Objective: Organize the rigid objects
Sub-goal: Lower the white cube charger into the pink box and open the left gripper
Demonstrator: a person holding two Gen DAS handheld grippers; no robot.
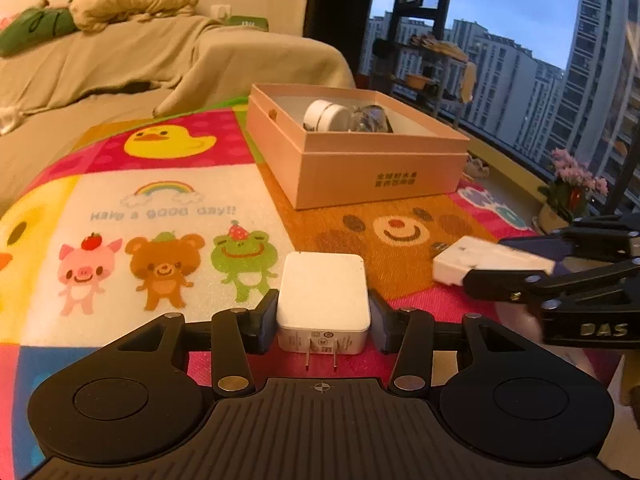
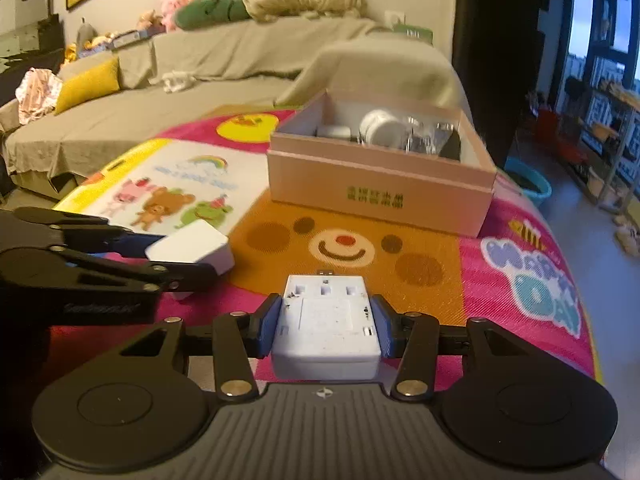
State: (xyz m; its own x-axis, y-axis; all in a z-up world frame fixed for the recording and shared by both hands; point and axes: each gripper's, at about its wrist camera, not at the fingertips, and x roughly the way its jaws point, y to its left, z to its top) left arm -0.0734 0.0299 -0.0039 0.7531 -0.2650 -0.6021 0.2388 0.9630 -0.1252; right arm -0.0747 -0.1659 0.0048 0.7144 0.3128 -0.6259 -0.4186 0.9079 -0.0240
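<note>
On the near edge of the cartoon play mat, left gripper is clamped on a white wall charger, pads on its two flat sides, prongs pointing back at the camera. Right gripper is clamped on a white plug adapter, also by its sides. Both look light, stiff, smooth plastic, likely a bit slippery, so side grips on the flat faces suit them. Pink cardboard box sits farther back on the mat, already holding a white jar.
</note>
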